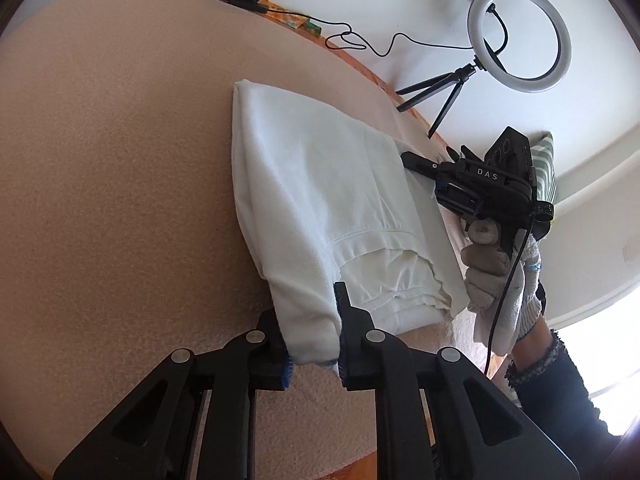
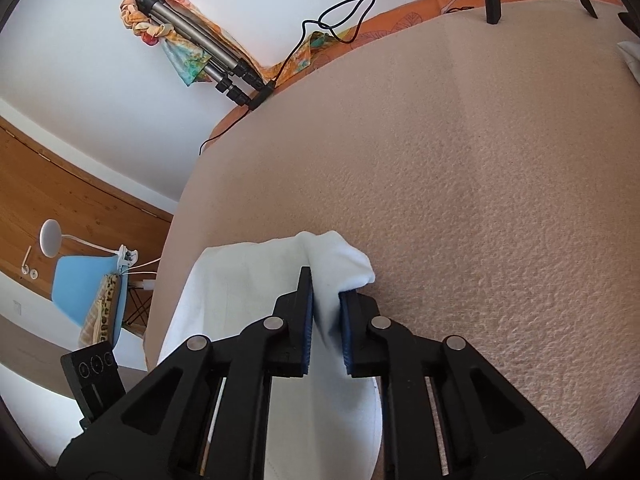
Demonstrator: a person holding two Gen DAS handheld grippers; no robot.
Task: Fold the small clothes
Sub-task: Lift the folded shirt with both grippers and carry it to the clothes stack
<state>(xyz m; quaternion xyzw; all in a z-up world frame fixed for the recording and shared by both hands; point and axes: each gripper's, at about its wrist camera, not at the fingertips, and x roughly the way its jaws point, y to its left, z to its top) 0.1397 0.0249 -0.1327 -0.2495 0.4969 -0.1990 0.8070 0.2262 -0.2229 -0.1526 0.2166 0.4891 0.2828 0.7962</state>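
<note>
In the left wrist view, our left hand-held gripper [image 1: 310, 322] is pinched nearly closed on the near corner of the white cloth [image 1: 320, 200]. The cloth lies partly folded on the tan surface [image 1: 120, 180], in several layers, with a hem showing near our gripper. On the far side of the cloth, our right hand-held gripper [image 1: 416, 162] reaches onto another corner, held by a gloved hand [image 1: 500, 276]. A ring light [image 1: 520, 36] stands past the cloth, near the wall.

In the right wrist view, our right hand-held gripper [image 2: 325, 292] is also nearly closed, with a bunched corner of the white cloth [image 2: 240, 280] squeezed between its pads. The rest of the cloth hangs down toward the camera. The tan surface [image 2: 440, 160] spreads out behind the cloth.

What could go wrong? We may have pinched only the top layers, so the lower ones could slip out when we lift. If we pull the two corners unevenly, the fold beside the hem could come out crooked.
</note>
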